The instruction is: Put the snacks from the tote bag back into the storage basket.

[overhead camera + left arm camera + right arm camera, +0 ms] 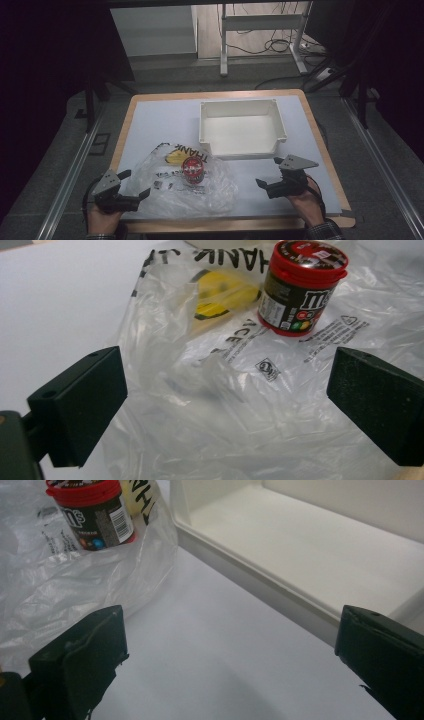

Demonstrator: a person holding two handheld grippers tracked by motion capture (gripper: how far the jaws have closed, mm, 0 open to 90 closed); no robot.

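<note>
Each hand holds a black two-jaw tool. The left gripper and the right gripper both carry a grey three-cornered plate on top, dotted with small holes. Their jaws are blocky, matte black wedges with screw holes near the tips. A checked cuff shows at the right wrist, at five o'clock in the high view.

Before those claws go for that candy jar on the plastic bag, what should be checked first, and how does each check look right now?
1. Left claw open: ok.
2. Right claw open, nothing in it: ok.
3. Candy jar upright, red lid on: ok.
4. Jar free of the plastic bag: ok, it stands on top of it.
5. White bin empty: ok.
6. What else is inside the bag: cannot tell, something yellow shows through.
</note>
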